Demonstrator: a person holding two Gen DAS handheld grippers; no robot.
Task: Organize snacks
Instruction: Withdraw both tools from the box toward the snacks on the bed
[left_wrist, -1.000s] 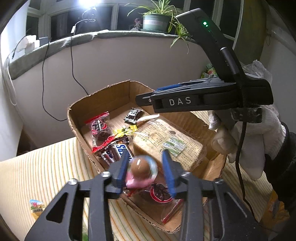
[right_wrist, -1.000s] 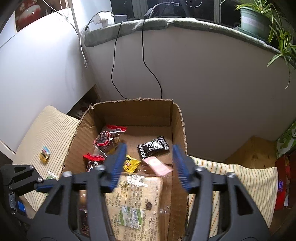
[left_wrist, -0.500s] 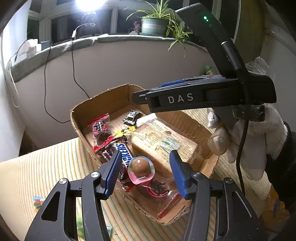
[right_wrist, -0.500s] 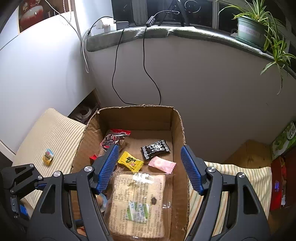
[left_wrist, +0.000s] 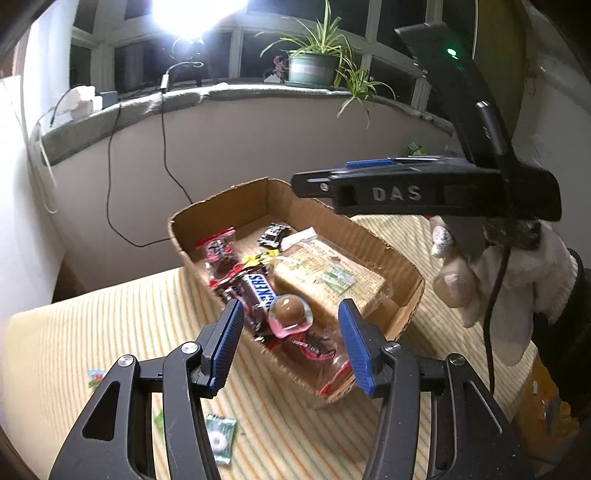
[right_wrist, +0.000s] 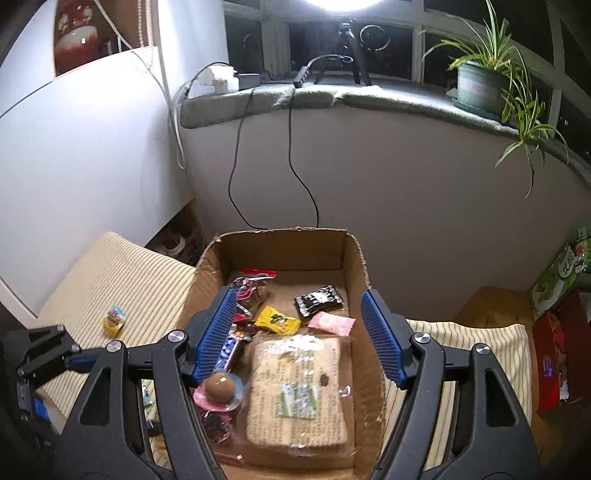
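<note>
My left gripper (left_wrist: 290, 343) and right gripper (right_wrist: 301, 334) hover open and empty above the cardboard box (left_wrist: 404, 264). Snacks lie inside; loose candies (left_wrist: 221, 437) remain on the striped cloth, where a low pass might scatter them.

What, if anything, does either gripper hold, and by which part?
Nothing: the left gripper and right gripper are both open, empty above the box.

cardboard box (right_wrist: 352, 258): plain brown
cushion (left_wrist: 110, 325): cream with thin yellow-orange stripes
jelly cup (right_wrist: 218, 391): pink rim, brown centre
candy wrappers: yellow (right_wrist: 277, 320), pale pink (right_wrist: 330, 323), black-and-white (right_wrist: 318, 300)
gripper pads (right_wrist: 218, 332): ribbed blue
glove (left_wrist: 517, 288): white knit
</note>
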